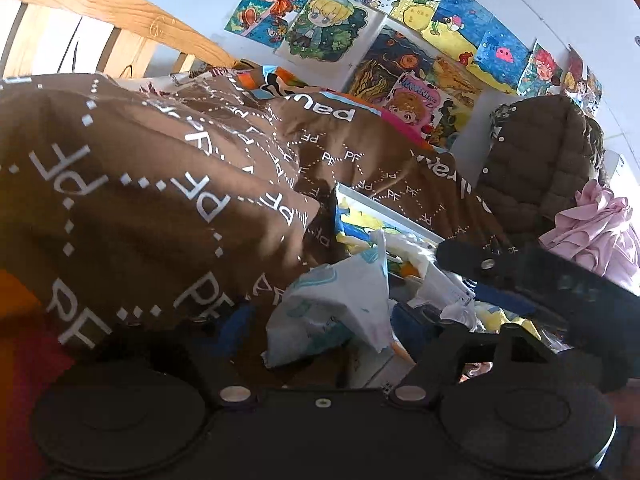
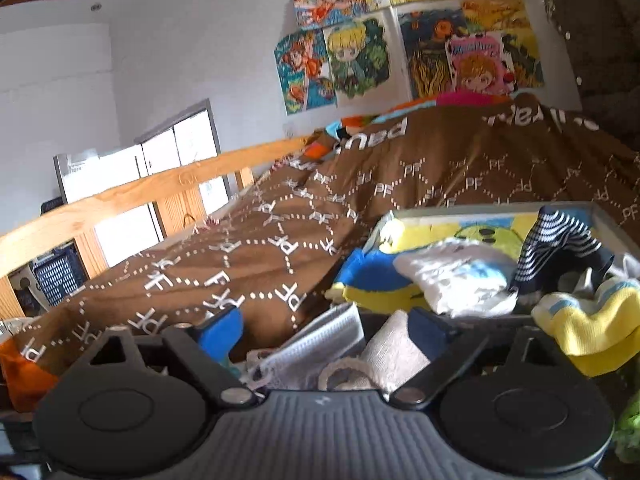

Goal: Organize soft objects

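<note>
bed w/ brown pf-print quilt (image 2: 360, 200), wooden rail (image 2: 132, 196), drawings on wall (image 1: 400, 40); soft clothes pile (image 2: 460, 276) heaped nr quilt edge; right gripper (image 2: 324, 332) jaws spread over white cloth (image 2: 396, 352); left gripper (image 1: 320, 320) jaws spread, white bag (image 1: 340, 304) between; dark jacket (image 1: 536, 160) and pink garment (image 1: 596, 228) behind.

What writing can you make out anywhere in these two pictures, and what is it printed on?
"PF": repeated in white, between dotted lines, all over the brown quilt.
"paul", seen upside down: on the quilt's upper edge.
A second upside-down word on that quilt edge: only partly readable.
Title on the pink cartoon drawing on the wall: too blurred.
</note>
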Available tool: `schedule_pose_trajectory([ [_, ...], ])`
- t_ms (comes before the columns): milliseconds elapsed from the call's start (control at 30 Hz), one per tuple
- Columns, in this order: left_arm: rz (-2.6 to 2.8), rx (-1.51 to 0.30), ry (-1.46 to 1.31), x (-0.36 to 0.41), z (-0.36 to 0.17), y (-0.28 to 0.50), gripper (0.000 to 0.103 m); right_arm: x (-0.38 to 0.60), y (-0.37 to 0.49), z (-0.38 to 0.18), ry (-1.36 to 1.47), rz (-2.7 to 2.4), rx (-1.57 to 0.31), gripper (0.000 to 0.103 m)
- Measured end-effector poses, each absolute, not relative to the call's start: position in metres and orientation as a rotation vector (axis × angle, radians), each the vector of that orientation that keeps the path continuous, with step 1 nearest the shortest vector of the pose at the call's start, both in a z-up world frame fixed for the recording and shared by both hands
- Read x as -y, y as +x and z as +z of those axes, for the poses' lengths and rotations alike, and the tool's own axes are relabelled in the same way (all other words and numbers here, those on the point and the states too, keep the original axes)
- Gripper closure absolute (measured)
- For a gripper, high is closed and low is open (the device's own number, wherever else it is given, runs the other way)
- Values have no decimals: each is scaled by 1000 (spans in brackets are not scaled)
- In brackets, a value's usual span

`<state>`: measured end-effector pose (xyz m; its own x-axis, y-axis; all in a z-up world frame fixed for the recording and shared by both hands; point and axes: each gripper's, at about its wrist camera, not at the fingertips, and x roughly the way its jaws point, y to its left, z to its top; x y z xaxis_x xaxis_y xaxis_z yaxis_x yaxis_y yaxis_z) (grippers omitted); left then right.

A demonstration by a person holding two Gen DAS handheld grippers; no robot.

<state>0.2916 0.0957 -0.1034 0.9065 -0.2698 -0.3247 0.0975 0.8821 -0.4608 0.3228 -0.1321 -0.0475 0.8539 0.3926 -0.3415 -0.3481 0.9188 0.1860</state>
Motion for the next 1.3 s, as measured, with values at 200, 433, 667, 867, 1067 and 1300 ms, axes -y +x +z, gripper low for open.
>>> schedule_pose_trajectory([
  [200, -206, -377, -526, -103, -113, 293, 37, 119, 328, -58, 82, 373, -428, 36],
  [433, -213, -362, -535, -103, -115, 291, 37, 116, 327, -60, 44, 358, -458, 54],
  [667, -216, -358, -542, -106, -117, 289, 38, 109, 323, -55, -52, 347, -454, 70],
  [867, -195, -368, -520, -104, -115, 289, 39, 105, 316, -51, -104, 360, -426, 91],
  [1067, -143, -376, -467, -94, -97, 292, 41, 109, 311, -41, -76, 414, -396, 98],
  [1300, -127, -338, -414, -80, -70, 290, 42, 126, 312, -26, 3, 432, -379, 99],
])
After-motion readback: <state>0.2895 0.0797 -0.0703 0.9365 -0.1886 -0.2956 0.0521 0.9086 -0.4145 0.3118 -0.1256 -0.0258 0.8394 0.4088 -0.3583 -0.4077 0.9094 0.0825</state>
